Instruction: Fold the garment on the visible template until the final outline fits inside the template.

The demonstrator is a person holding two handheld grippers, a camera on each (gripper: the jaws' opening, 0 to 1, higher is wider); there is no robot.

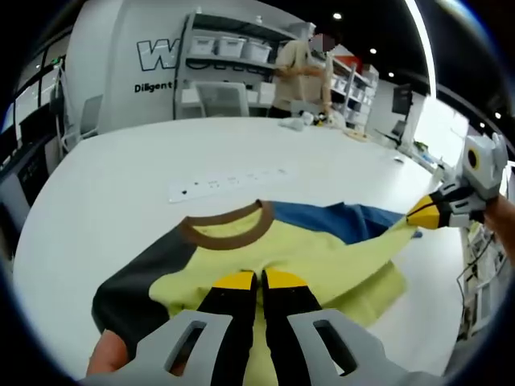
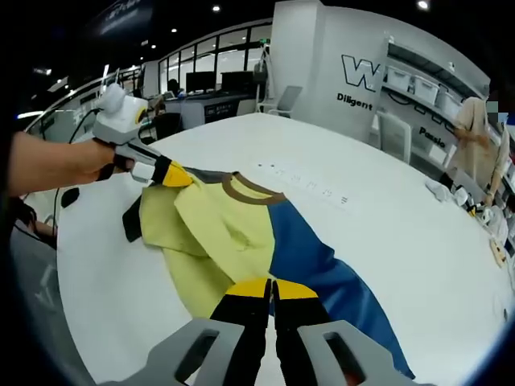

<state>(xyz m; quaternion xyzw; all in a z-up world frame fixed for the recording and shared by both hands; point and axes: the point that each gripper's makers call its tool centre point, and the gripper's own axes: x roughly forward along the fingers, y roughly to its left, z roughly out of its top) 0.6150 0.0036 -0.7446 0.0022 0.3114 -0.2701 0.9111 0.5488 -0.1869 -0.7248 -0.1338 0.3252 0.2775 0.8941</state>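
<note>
A yellow T-shirt [image 1: 322, 249] with a brown collar [image 1: 229, 229], a black sleeve [image 1: 133, 285] and a blue part [image 1: 338, 219] lies partly lifted on the white table [image 1: 121, 177]. My left gripper [image 1: 257, 281] is shut on the yellow cloth below the collar. Coming in from the right, my right gripper [image 1: 425, 212] pinches a stretched corner of the shirt. In the right gripper view, the right gripper [image 2: 271, 289] is shut on the shirt [image 2: 233, 229] where yellow meets blue [image 2: 322, 277]. The left gripper [image 2: 167, 174], held by a hand, grips the shirt's far edge.
A white strip with small marks [image 1: 229, 182] [image 2: 310, 186] lies on the table beyond the collar. A person [image 1: 302, 68] stands at the table's far end beside small items [image 1: 310, 121]. Chairs, shelves and desks ring the table. The table edge [image 2: 88, 305] runs close to the shirt.
</note>
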